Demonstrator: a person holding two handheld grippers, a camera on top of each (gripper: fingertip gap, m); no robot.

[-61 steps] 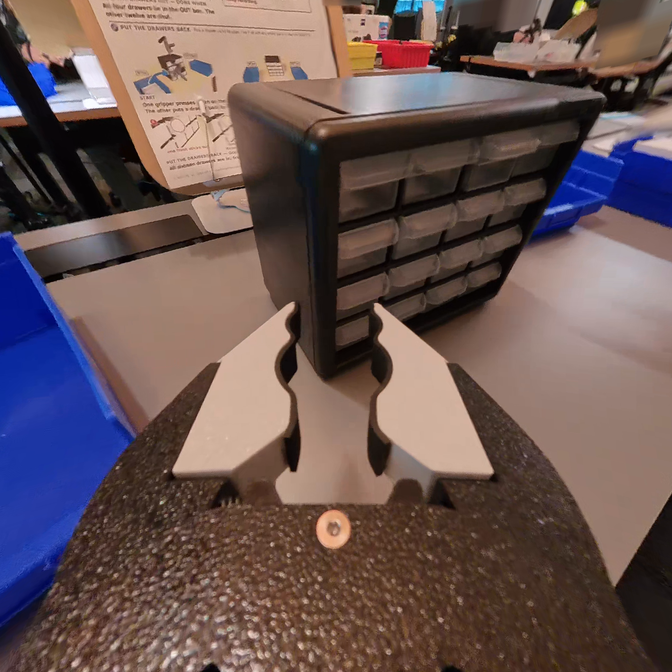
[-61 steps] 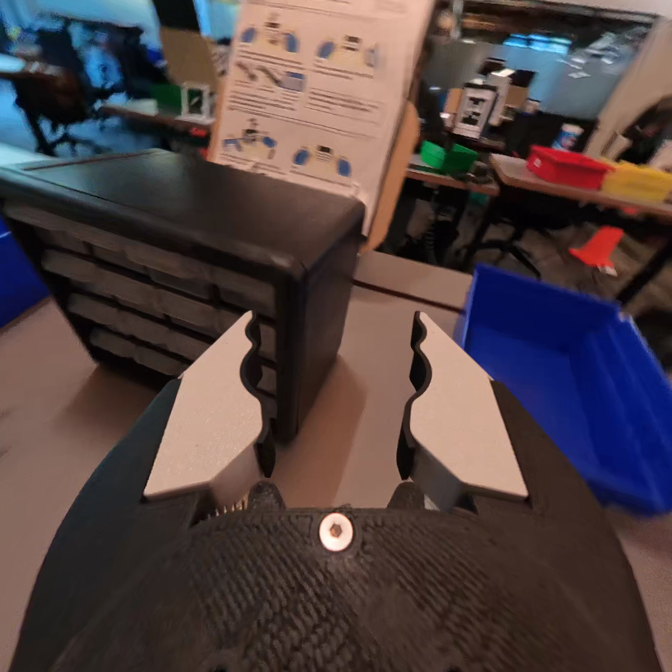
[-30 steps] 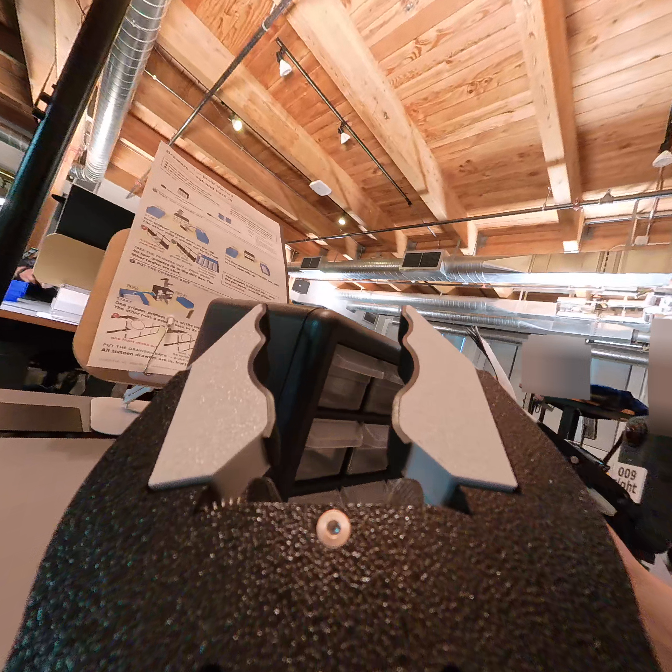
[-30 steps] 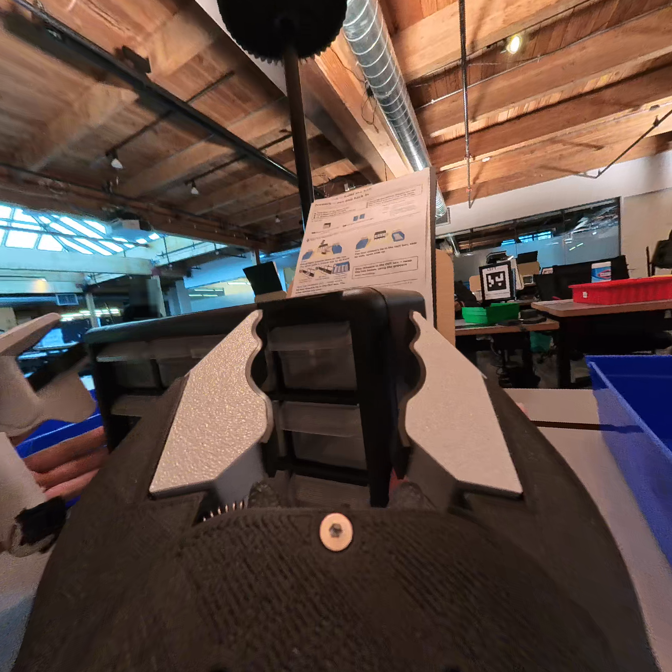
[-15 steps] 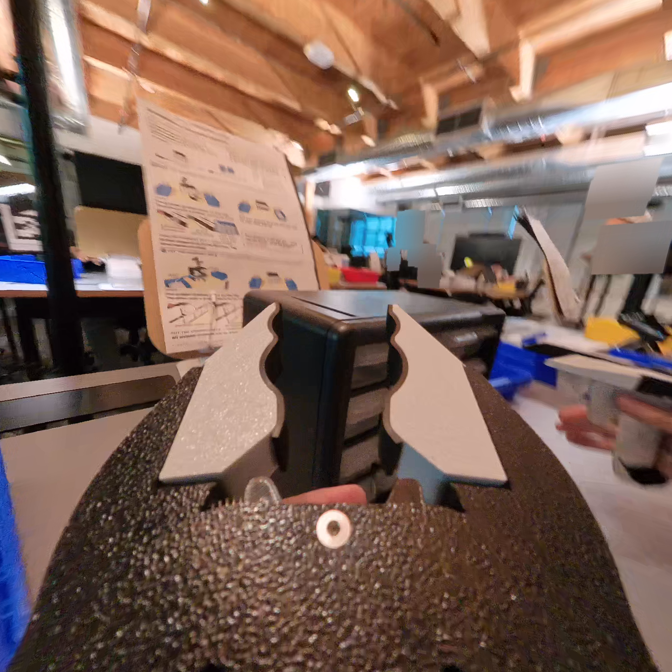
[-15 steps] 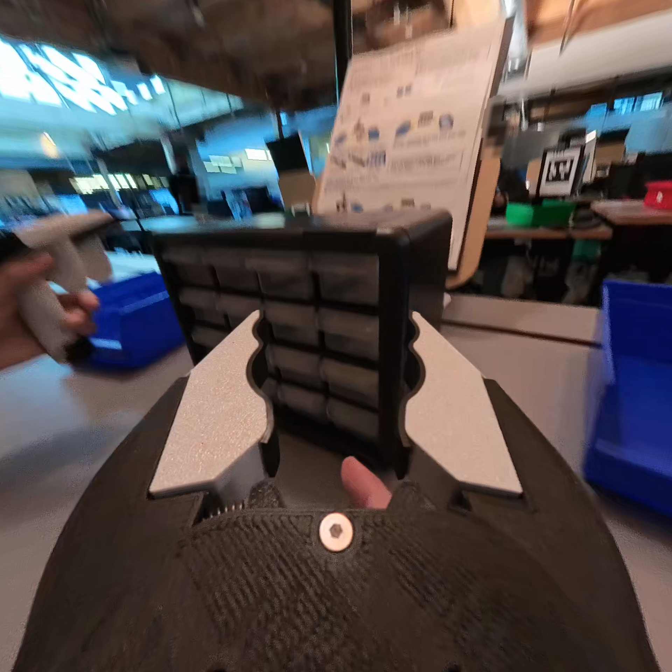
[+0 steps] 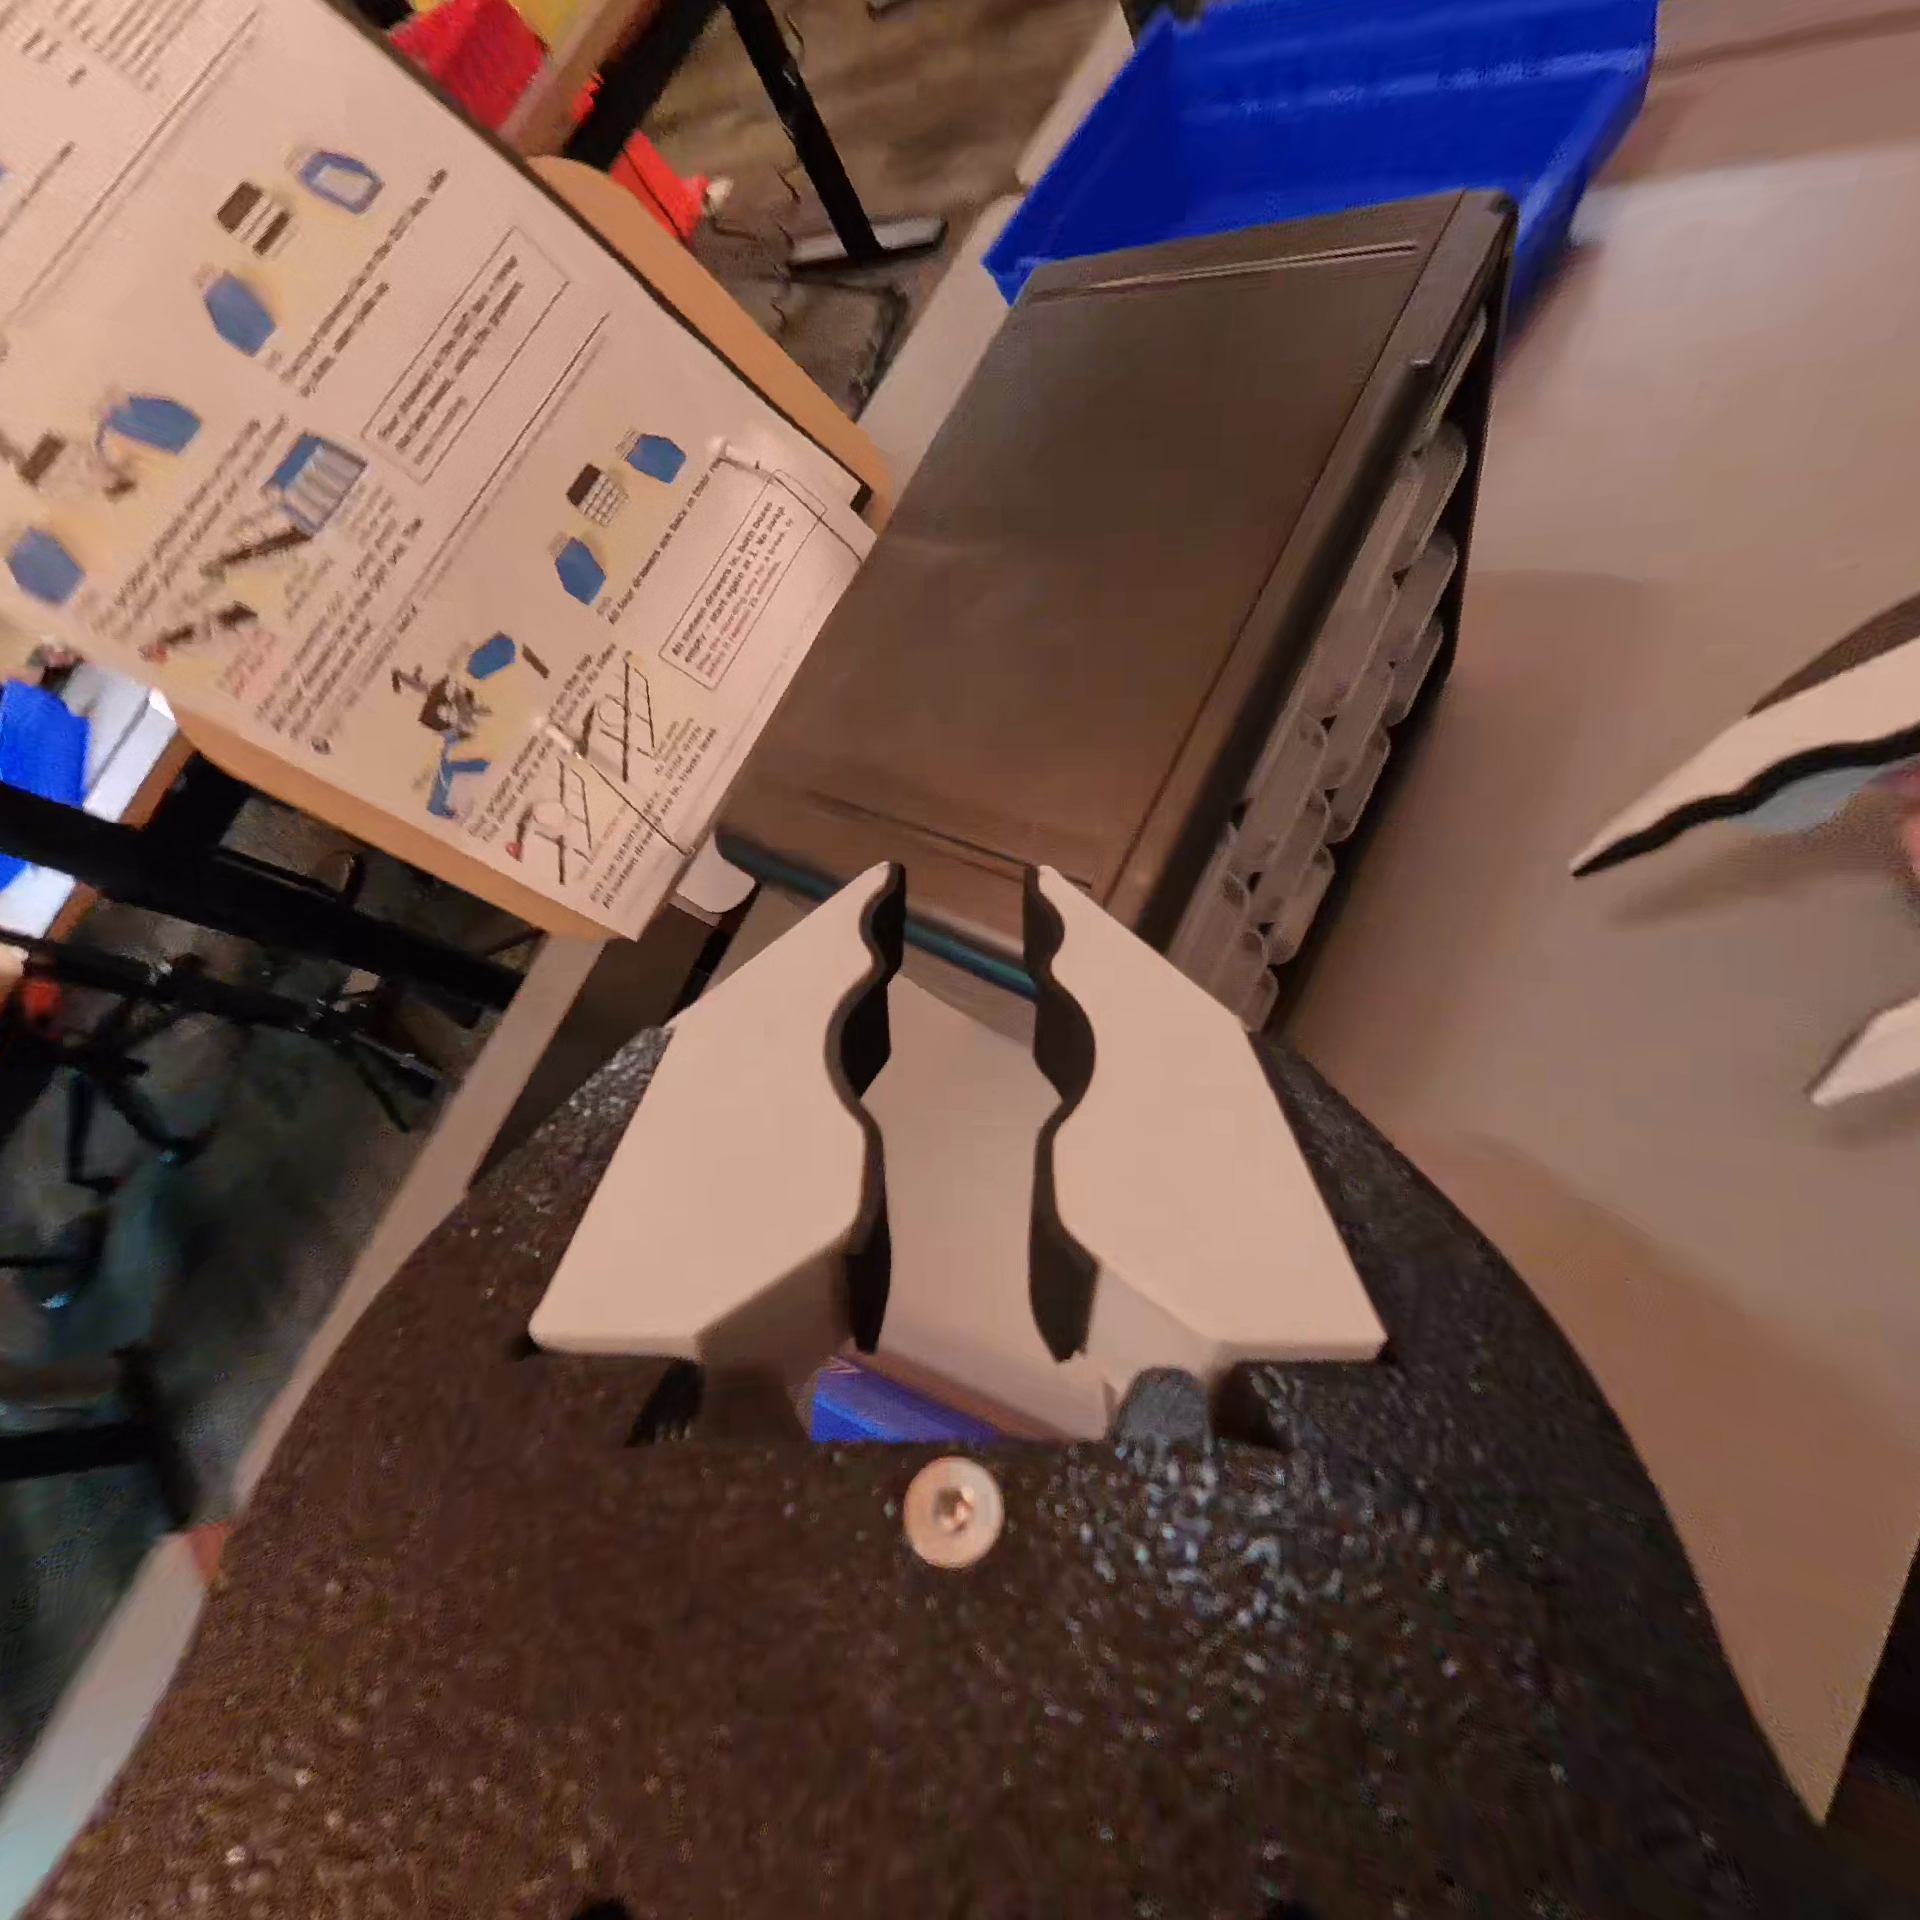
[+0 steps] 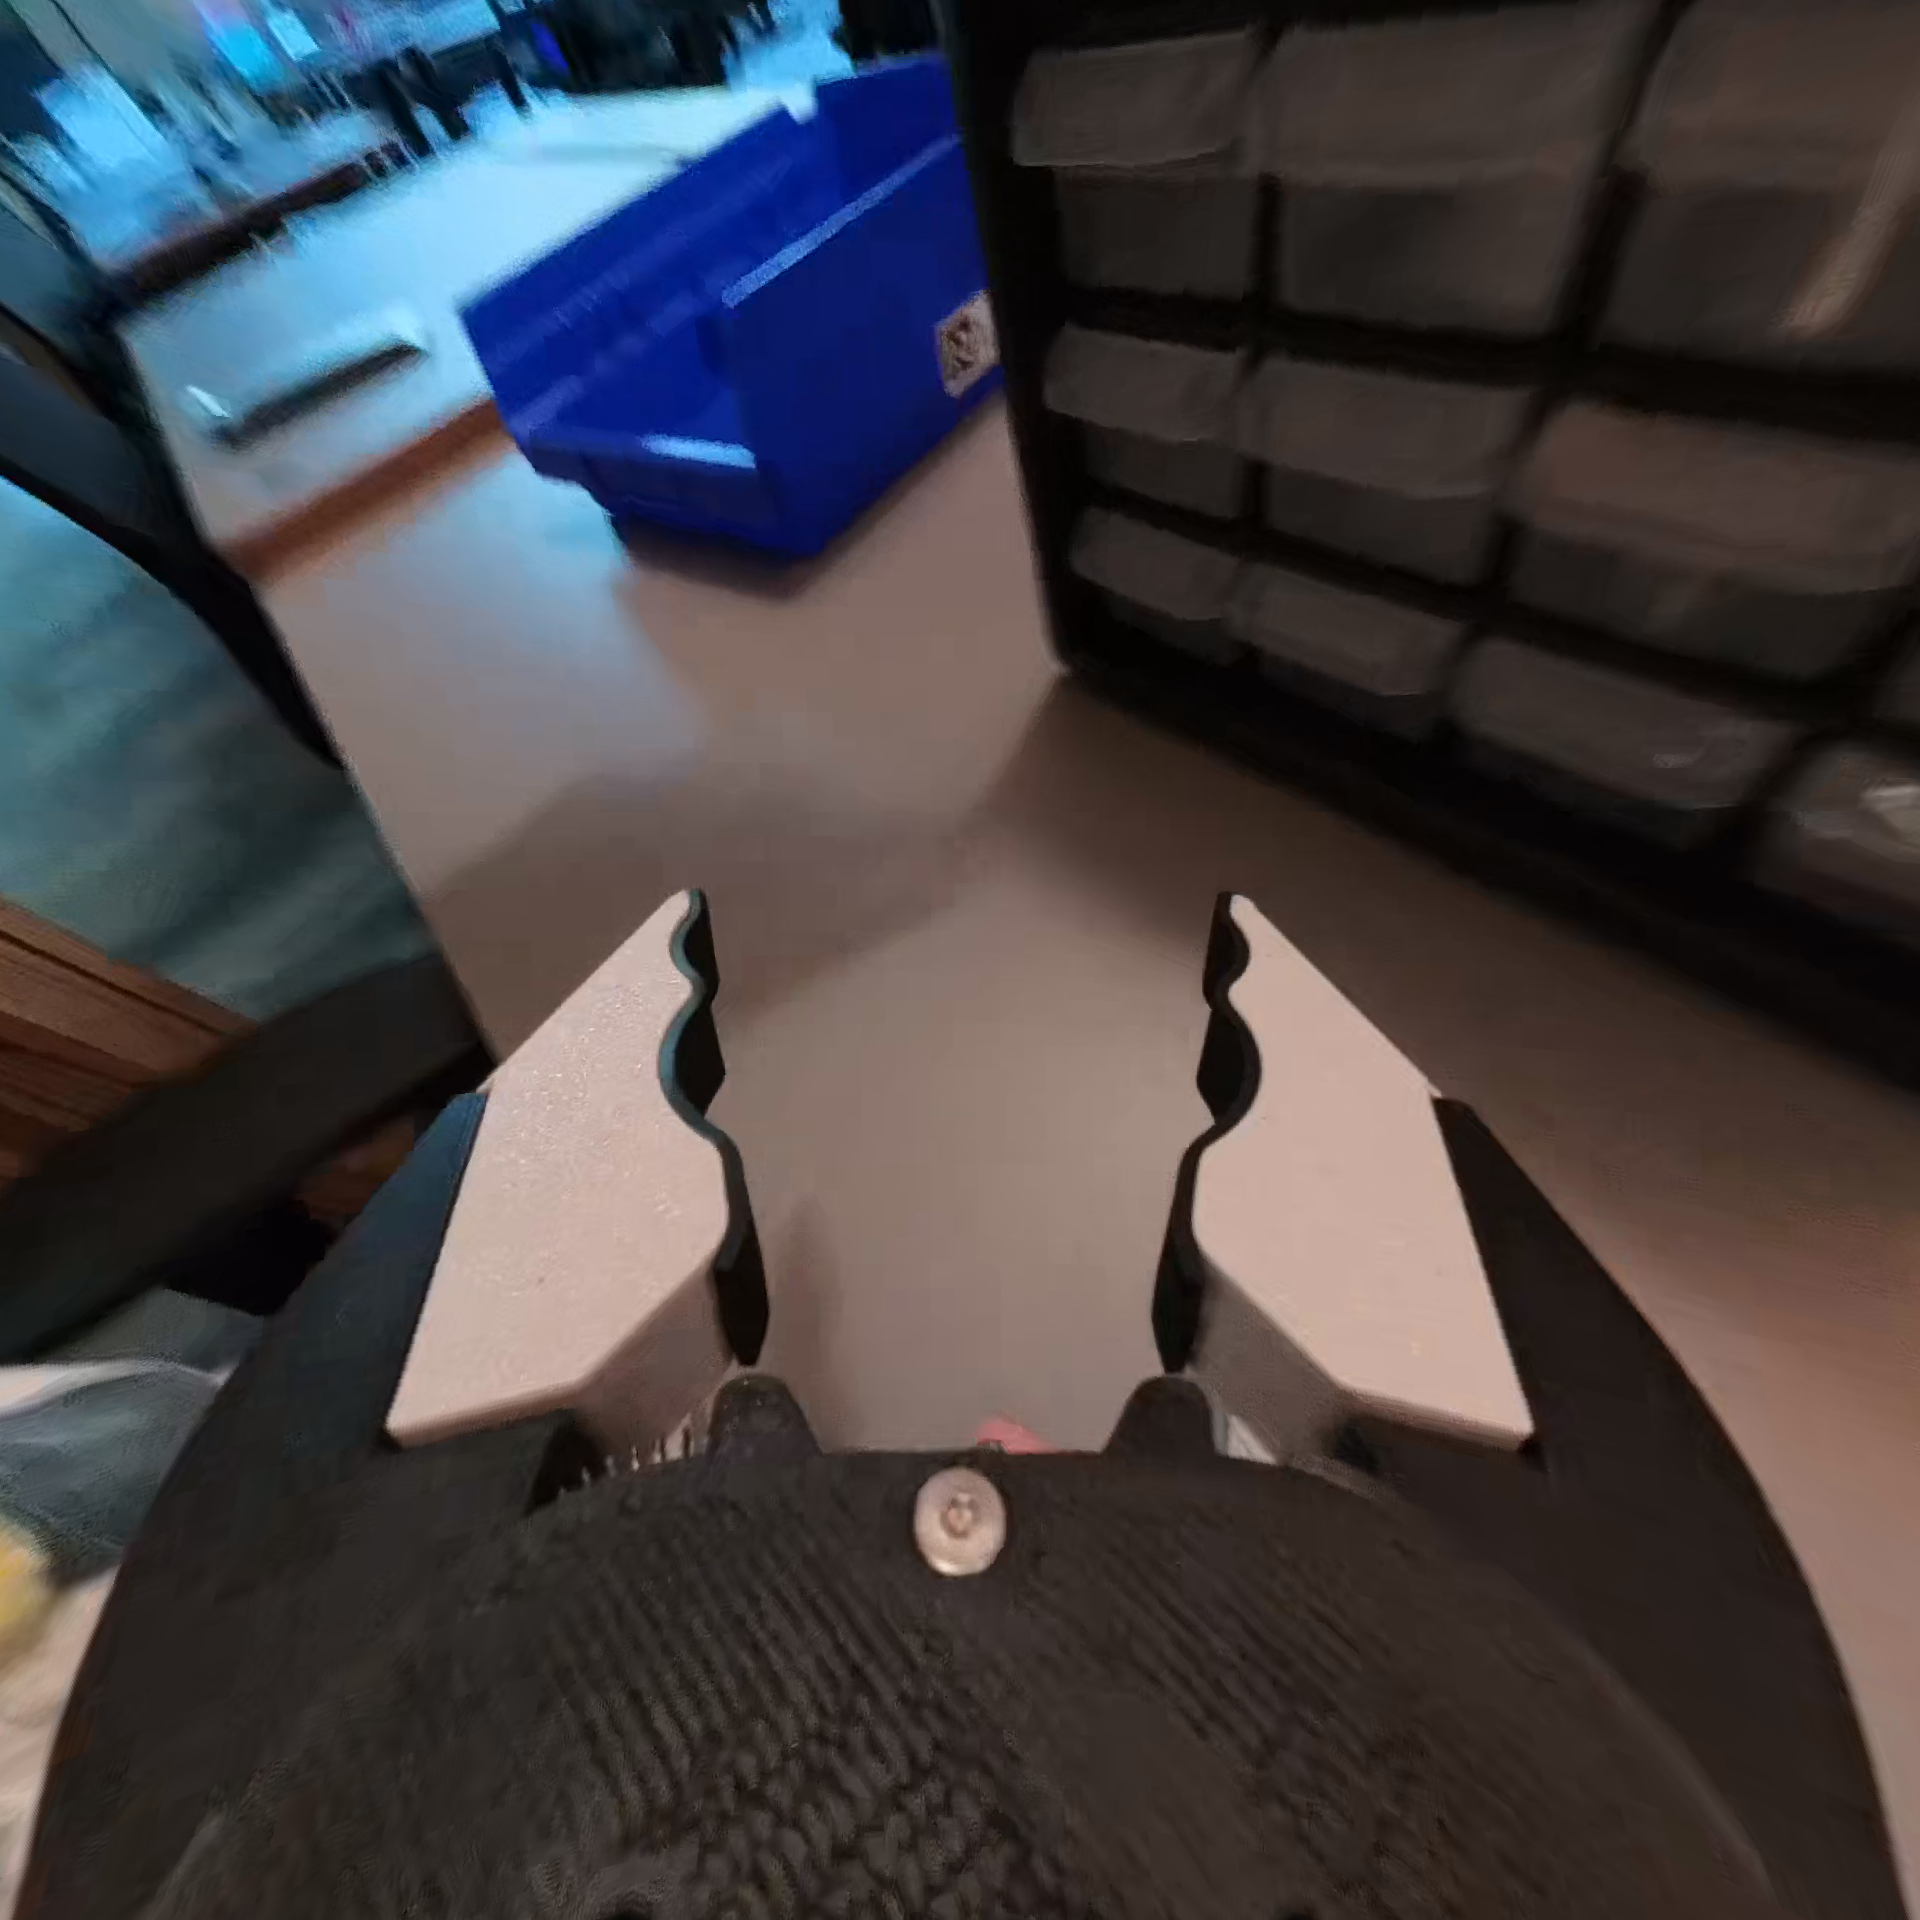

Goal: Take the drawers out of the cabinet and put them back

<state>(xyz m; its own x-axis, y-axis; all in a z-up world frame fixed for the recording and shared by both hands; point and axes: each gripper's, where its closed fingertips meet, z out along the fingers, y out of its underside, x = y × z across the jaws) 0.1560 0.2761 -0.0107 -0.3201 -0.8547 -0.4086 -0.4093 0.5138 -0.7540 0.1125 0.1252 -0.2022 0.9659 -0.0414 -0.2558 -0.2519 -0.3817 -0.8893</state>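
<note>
The black cabinet (image 7: 1143, 520) stands on the grey table, and I see its top from above in the left wrist view. Its clear drawers (image 7: 1351, 717) show edge-on along its right side. My left gripper (image 7: 961, 883) hovers over the near end of the cabinet top, empty, with only a narrow gap between the jaws. In the right wrist view the cabinet (image 8: 1039, 499) fills the upper right, with several clear drawers (image 8: 1382, 457) all pushed in. My right gripper (image 8: 961, 914) is wide open and empty, low over the table in front of the cabinet's lower left corner. It also shows in the left wrist view (image 7: 1766, 769).
A blue bin (image 7: 1299, 114) sits beyond the cabinet's far end. Another blue bin (image 8: 748, 343) lies on the table left of the cabinet. An instruction poster on a board (image 7: 364, 416) leans behind the cabinet. The table edge (image 7: 499, 1049) runs along the left.
Both views have swung downward. My left gripper rose above the cabinet's end and its jaws narrowed. My right gripper moved left and lower in front of the cabinet and opened wider.
</note>
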